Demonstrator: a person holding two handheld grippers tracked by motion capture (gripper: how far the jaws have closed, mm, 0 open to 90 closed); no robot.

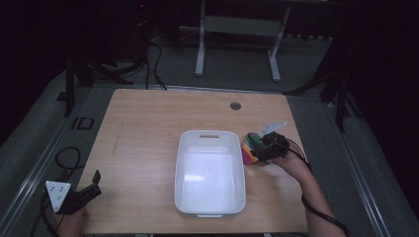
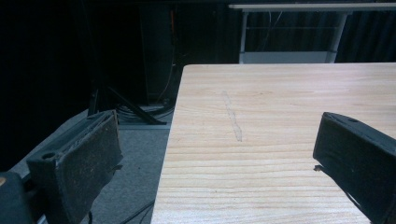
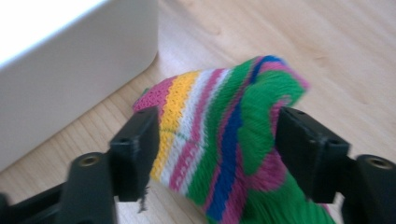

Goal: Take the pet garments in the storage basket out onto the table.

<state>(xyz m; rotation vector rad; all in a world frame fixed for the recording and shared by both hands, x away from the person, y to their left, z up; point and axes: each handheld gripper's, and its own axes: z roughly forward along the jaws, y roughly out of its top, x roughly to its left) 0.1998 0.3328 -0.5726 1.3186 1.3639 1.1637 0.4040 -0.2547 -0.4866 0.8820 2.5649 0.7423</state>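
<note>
Striped knit sock (image 3: pixel 224 140) (green, pink, yellow, blue)

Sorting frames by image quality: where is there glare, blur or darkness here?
High view: dark surroundings, glare washing out the white plastic bin. Right gripper view: the striped knitted sock is slightly soft, the bin wall overexposed. Left gripper view: the wooden table is sharp, the background nearly black.

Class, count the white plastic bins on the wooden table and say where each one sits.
1. The white plastic bin sits mid-table, just left of the striped knitted sock. Nothing suggests a hidden second.
</note>
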